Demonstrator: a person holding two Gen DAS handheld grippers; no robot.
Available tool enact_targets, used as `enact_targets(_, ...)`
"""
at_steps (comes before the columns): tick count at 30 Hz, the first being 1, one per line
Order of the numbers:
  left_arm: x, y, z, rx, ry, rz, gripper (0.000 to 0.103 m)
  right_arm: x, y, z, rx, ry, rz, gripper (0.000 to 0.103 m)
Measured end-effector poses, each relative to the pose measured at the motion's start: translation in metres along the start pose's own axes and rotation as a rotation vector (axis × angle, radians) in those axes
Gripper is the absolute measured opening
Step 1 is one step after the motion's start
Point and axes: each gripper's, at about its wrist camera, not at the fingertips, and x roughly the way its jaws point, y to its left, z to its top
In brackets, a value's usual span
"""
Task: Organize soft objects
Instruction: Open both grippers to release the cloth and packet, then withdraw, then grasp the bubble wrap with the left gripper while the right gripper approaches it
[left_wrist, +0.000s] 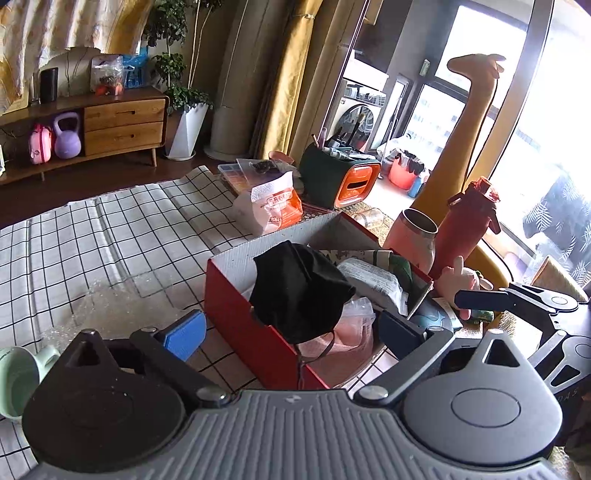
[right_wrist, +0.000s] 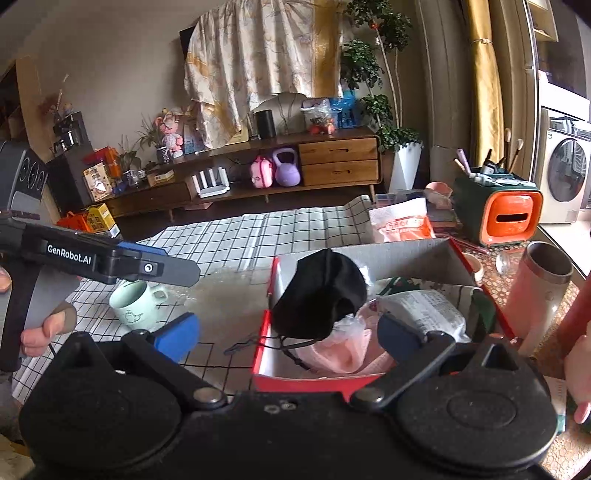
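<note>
At the far left a pale green mug (right_wrist: 137, 305) stands on the checked tablecloth (right_wrist: 240, 236), near a crumpled sheet of clear bubble wrap (left_wrist: 110, 306) that likely awaits sorting. The left gripper (left_wrist: 291, 332) has its blue-padded fingers (left_wrist: 184, 332) spread wide and holds nothing; its jaws straddle the near corner of the red cardboard box (left_wrist: 236, 310), as if lined up to reach in or just clear of a drop. The box serves as the collecting bin: a black cloth face mask (right_wrist: 319, 295) is draped over its left wall, half in and half out, its ear loop trailing onto the cloth, so it probably needs a nudge to settle inside. Beneath it lie a pink towel (right_wrist: 340, 350) and a clear plastic bag, with a white soft packet (right_wrist: 424, 314) further right. The right gripper (right_wrist: 288, 336) is likewise wide open and empty, aimed at the same box. A pink steel tumbler (right_wrist: 539, 291) stands beyond the box's right wall, outside the bin.
</note>
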Motion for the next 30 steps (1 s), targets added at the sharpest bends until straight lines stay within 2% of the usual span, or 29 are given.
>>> enact_targets(4,-0.012,0.019,-0.006,-0.014,-0.001,0.02,0.101,0.016,0.022,-0.002,-0.04,0.029,0.052,0.103)
enact_targets(10,-0.025,0.059,-0.004,-0.089,-0.006,0.07,0.102,0.044,0.052,-0.007,-0.076,0.067,0.111,0.103)
enact_targets(16,-0.013,0.1,0.01,-0.188,0.045,0.141,0.102,0.081,0.081,-0.014,-0.111,0.11,0.148,0.103)
enact_targets(21,0.021,0.119,0.025,-0.217,0.11,0.131,0.102,0.119,0.096,-0.017,-0.138,0.149,0.152,0.101)
enact_targets(25,0.062,0.127,0.034,-0.197,0.228,0.13,0.102,0.147,0.1,-0.021,-0.15,0.179,0.143,0.099)
enact_targets(28,0.092,0.136,0.035,-0.184,0.282,0.19,0.102,0.163,0.101,-0.024,-0.145,0.202,0.145,0.098)
enact_targets(30,0.113,0.146,0.033,-0.198,0.321,0.2,0.102,0.172,0.101,-0.027,-0.14,0.214,0.144,0.098)
